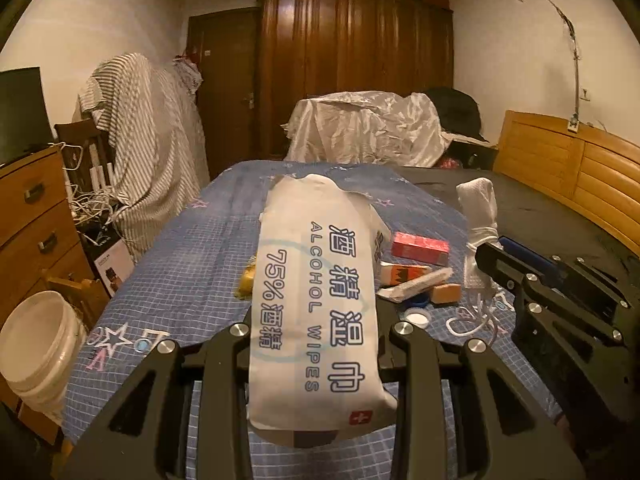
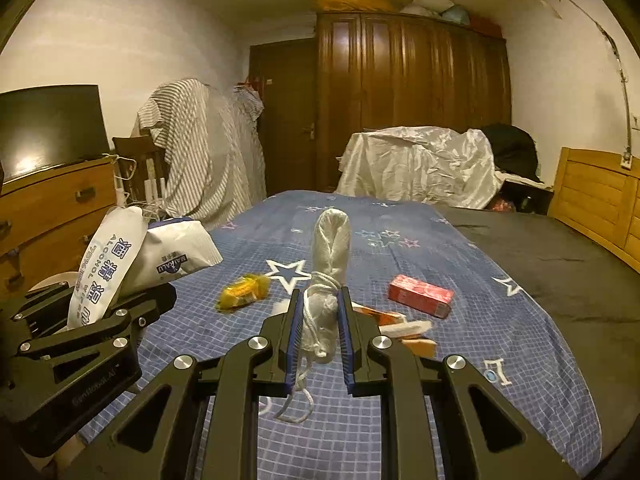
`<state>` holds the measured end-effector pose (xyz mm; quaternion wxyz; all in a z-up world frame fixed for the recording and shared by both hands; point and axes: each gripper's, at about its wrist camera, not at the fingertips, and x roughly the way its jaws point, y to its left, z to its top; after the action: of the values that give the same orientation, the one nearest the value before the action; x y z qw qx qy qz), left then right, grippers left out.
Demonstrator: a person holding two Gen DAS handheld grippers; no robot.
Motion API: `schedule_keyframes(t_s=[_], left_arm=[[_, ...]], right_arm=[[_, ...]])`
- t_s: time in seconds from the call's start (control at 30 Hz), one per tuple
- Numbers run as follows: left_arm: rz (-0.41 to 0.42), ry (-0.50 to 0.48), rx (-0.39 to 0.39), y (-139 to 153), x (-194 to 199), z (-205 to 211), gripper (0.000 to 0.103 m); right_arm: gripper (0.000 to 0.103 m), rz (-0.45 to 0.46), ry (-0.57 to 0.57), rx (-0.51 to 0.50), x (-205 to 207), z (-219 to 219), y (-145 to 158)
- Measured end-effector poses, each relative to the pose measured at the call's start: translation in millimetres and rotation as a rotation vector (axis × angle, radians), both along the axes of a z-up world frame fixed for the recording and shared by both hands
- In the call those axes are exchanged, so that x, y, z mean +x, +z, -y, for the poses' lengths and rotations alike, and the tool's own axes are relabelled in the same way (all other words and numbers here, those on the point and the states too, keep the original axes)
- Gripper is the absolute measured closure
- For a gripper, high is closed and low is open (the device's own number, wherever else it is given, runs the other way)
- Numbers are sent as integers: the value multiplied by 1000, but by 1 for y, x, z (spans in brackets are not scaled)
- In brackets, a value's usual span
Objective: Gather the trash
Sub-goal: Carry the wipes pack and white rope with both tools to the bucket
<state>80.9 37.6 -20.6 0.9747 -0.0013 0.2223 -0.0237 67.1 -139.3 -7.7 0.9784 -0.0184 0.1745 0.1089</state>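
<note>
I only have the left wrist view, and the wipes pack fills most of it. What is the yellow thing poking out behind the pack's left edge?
Observer: A crumpled yellow wrapper, lying by itself on the blue bedsheet.
Operator: Is the right gripper actually gripping that white bundle? I see it only from the side.
Observer: Yes. The right gripper has its blue pads pressed on both sides of the white bundle, which is tied with string.
</note>
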Motion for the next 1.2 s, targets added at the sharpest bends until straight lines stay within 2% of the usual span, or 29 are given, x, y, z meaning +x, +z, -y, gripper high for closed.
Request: schedule_keyframes(t_s=[0.13, 0.33, 0.67, 1.0, 1.2], left_arm=[[19, 78, 6, 10, 0, -32, 73], [59, 217, 14, 30, -7, -95, 73], [47, 421, 10, 42, -29, -202, 72], [-3, 573, -29, 41, -44, -306, 72], [-67, 629, -69, 24, -48, -362, 72]], right_arm=[[85, 13, 49, 14, 10, -17, 9], [85, 63, 169, 31, 25, -75, 34], [85, 64, 395, 26, 42, -217, 66], [85, -12, 589, -23, 55, -383, 75], [85, -126, 714, -72, 65, -483, 63]])
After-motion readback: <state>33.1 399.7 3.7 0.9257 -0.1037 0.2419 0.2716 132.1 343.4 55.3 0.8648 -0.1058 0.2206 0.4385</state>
